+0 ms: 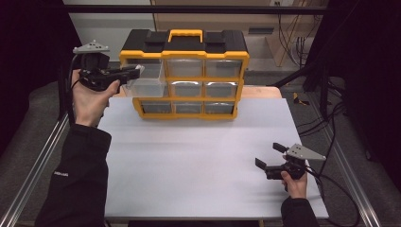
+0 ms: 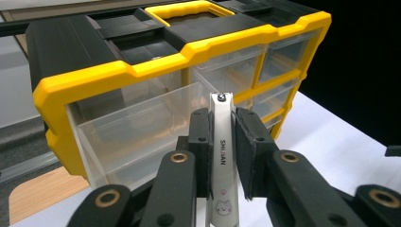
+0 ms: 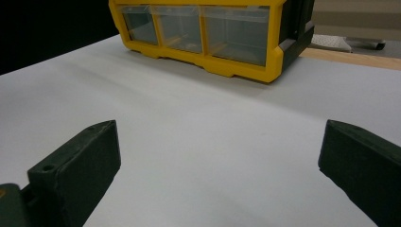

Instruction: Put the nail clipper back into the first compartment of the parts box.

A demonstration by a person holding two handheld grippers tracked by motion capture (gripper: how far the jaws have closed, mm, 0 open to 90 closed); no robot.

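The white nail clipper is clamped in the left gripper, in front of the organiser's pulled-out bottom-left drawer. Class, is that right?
Not quite: the pulled-out drawer sits in the top row at the left, not the bottom. The left gripper view shows it, and the high view agrees. The rest holds: the left gripper is shut on the white nail clipper before the organiser.

We hold our left hand-held gripper (image 1: 124, 73) raised at the far left — forearm in a black sleeve, palm up, wrist bent back, its jaws pointing level to the right and clamped tight on a slim white piece, seen edge-on in the left gripper view. Our right hand-held gripper (image 1: 269, 155) sits low at the near right, gripped from below — its two black jaws spread wide, nothing between them.
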